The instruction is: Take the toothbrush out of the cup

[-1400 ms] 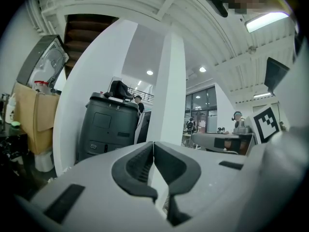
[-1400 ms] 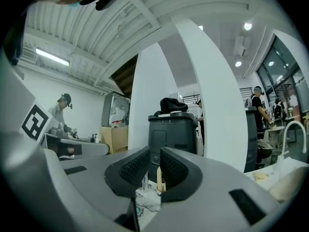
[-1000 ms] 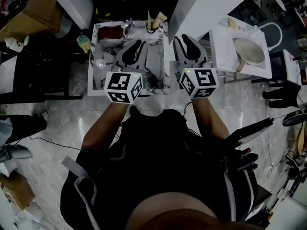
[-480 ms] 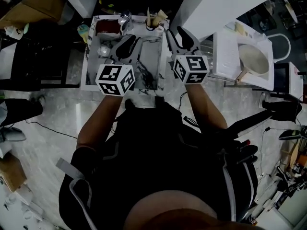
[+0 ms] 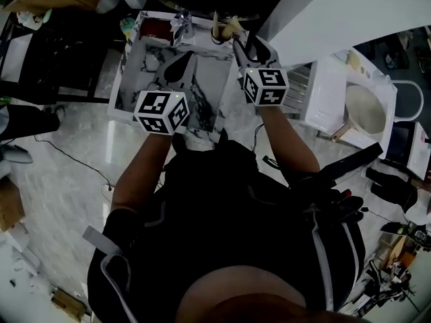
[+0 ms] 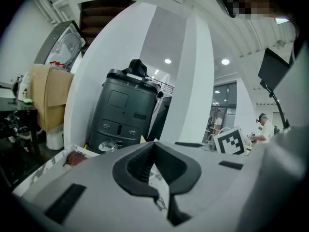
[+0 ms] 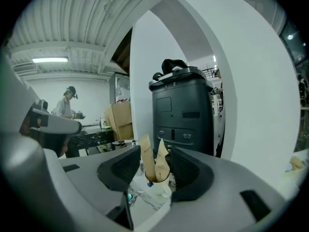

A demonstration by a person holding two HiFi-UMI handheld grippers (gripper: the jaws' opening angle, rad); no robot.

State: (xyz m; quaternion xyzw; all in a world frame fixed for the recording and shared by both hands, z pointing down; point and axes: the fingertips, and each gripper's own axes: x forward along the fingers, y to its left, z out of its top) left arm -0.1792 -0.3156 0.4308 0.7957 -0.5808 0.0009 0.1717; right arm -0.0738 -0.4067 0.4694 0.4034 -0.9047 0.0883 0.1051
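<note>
A marbled counter [image 5: 212, 83] bears a cup [image 7: 157, 185] and a red object [image 5: 156, 27].

The marble tabletop [image 5: 212, 79] is left mostly bare in its middle and near part, so a wide way is given from the near edge toward the back. At the back edge the way is narrowed. A cup [image 5: 219, 36] with wrapped toothbrushes [image 7: 147, 159] is placed there, a metal tap [image 5: 180, 27] just left of it, and a red object [image 5: 153, 29] further left. A white column [image 5: 316, 15] is found close on the right side. The jaws of the right gripper [image 5: 250, 42] have just been opening. The gap between them is kept free, and the cup is seen in line with it, touched by no pad. Behind the cup, passage is closed by a dark machine [image 7: 183, 112].
</note>
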